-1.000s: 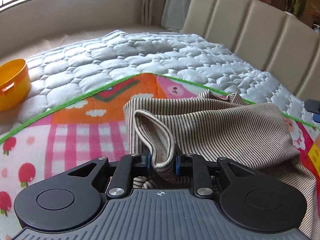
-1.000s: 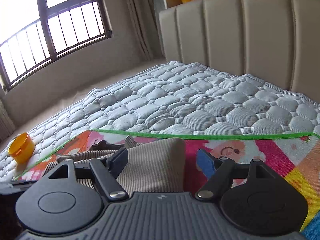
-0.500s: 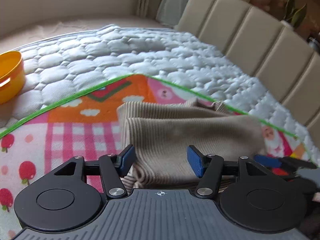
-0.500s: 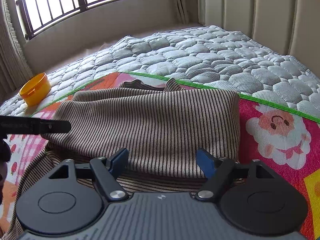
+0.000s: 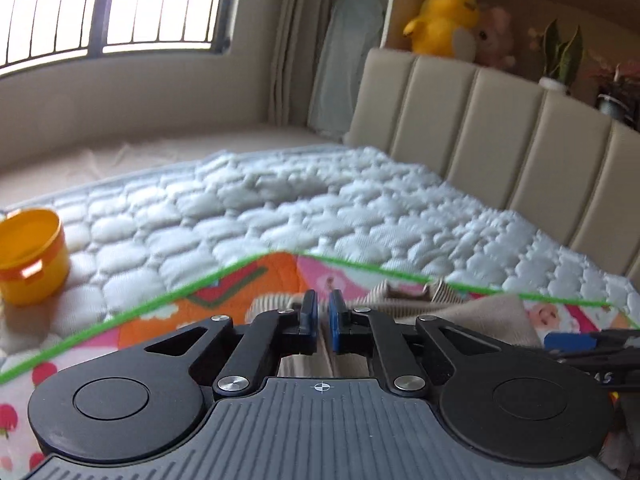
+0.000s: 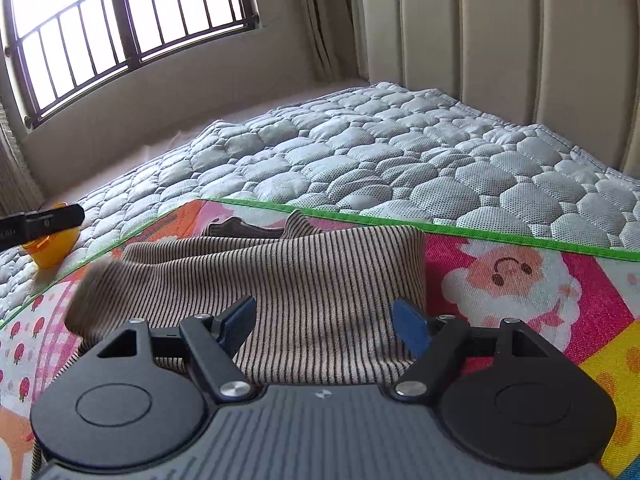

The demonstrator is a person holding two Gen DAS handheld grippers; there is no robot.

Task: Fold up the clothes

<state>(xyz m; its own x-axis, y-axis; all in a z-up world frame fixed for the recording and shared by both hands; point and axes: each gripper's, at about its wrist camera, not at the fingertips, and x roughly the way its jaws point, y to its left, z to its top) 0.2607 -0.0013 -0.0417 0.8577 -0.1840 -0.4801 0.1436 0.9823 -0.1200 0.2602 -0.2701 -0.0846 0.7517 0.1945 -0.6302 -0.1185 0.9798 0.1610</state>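
A beige garment with thin dark stripes [image 6: 320, 280] lies folded on a colourful play mat [image 6: 520, 280] on the bed. My right gripper [image 6: 324, 320] is open and empty, its blue pads spread low over the garment's near part. My left gripper [image 5: 323, 316] is shut with nothing between its pads, raised above the garment [image 5: 480, 316], which shows only partly behind it. A finger of the left gripper [image 6: 40, 222] juts in at the left of the right wrist view. The right gripper's blue pad [image 5: 572, 340] shows at the right of the left wrist view.
An orange tub [image 5: 30, 256] stands on the grey quilted mattress [image 6: 400, 160] to the left, also visible in the right wrist view [image 6: 52, 246]. A padded beige headboard [image 5: 500, 140] rises behind. Plush toys [image 5: 444, 16] and plants sit above it. A barred window [image 6: 120, 32] is far left.
My left gripper let go of the garment's edge, opened, then shut empty and lifted. The garment's fold dropped flat on the mat. My right gripper stayed open and drew back a little.
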